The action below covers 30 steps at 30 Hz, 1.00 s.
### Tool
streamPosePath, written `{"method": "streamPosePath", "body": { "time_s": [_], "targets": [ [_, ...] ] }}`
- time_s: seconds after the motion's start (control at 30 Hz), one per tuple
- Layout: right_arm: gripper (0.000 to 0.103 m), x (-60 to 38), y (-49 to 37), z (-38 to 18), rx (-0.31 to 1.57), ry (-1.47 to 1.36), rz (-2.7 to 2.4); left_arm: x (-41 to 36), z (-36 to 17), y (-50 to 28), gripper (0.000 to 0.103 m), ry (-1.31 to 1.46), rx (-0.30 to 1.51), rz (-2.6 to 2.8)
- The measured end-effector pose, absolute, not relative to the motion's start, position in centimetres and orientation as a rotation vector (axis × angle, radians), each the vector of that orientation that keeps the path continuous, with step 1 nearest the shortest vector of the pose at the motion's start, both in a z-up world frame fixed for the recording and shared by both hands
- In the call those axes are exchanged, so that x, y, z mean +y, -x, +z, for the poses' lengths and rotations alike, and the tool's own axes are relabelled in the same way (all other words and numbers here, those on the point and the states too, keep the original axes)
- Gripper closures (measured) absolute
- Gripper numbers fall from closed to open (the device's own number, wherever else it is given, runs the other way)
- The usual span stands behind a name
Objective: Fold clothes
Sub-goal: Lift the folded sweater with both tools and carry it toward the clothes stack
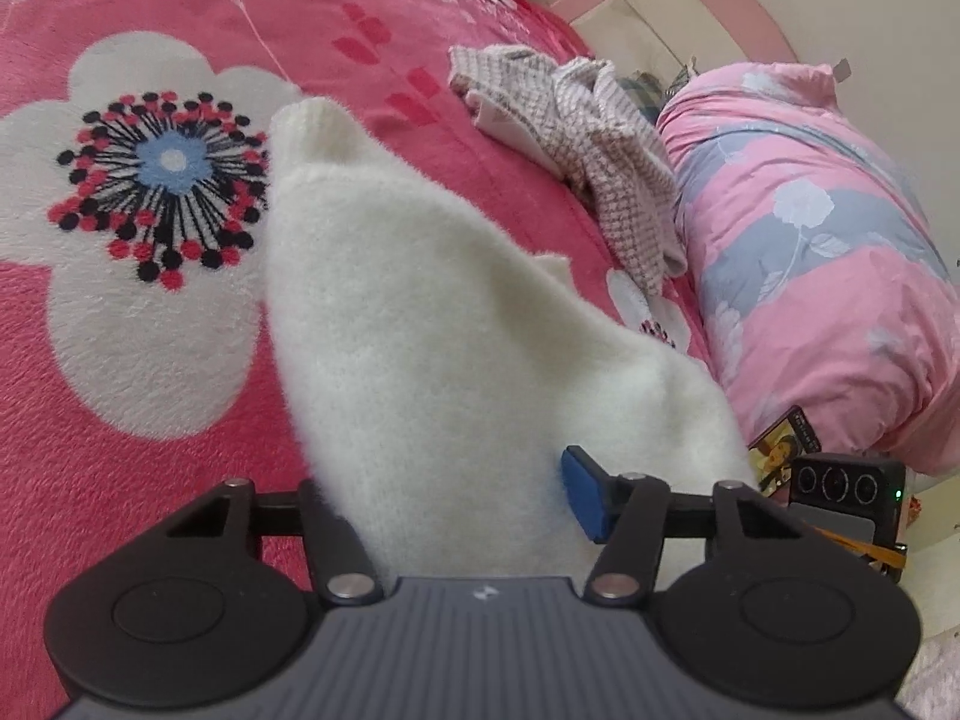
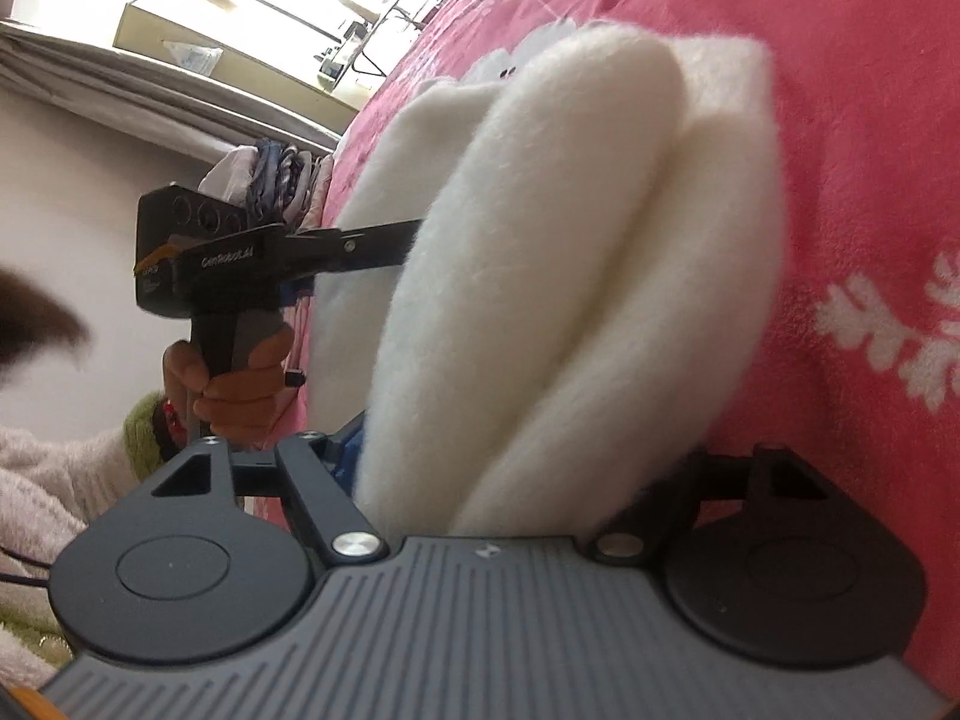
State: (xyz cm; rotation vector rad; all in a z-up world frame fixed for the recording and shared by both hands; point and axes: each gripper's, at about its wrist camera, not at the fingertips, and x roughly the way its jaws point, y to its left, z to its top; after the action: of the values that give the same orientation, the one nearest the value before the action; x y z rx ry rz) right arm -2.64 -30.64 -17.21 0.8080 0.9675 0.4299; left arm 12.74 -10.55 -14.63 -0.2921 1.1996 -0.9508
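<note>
Your left gripper [image 1: 462,492] points out over the pink floral blanket [image 1: 180,12], level with the bed, its jaws drawn in on a thick wad of the white fuzzy sweater [image 1: 420,312]. Only one blue pad [image 1: 582,492] shows, pressed into the fabric; the other finger is buried in fleece. The sweater rises from the jaws and runs away from you, ribbed cuff [image 1: 312,126] at the far end, resting on the blanket's big white flower [image 1: 138,240].

Your right gripper [image 2: 516,480] is rolled on its side, bed surface running vertically in its view. Its jaws hold a bulky folded bundle of the same sweater; the fingertips are hidden in the fluff, so how far closed they are, you can't tell exactly — they look clamped.

The right view shows your left hand [image 2: 240,384] wrapped around the left gripper's handle, fist upright, fingers of the tool going into the sweater's edge.

A checked garment [image 1: 576,144] lies crumpled further up the bed, just beside a rolled pink-and-grey quilt [image 1: 828,252].
</note>
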Motion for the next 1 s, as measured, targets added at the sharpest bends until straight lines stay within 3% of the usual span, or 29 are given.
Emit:
{"method": "streamPosePath", "body": {
  "time_s": [0.47,1.0],
  "targets": [
    [0.032,-25.0,-0.3,-12.8,0.896,-0.724,0.466,-4.2,-7.2,-10.9,0.047,0.362,1.033,-0.840],
    [0.032,-9.0,-16.6,2.6,0.778,-0.705,0.957,14.1,16.1,-7.4,0.048,0.284,0.602,-0.339]
  ]
}}
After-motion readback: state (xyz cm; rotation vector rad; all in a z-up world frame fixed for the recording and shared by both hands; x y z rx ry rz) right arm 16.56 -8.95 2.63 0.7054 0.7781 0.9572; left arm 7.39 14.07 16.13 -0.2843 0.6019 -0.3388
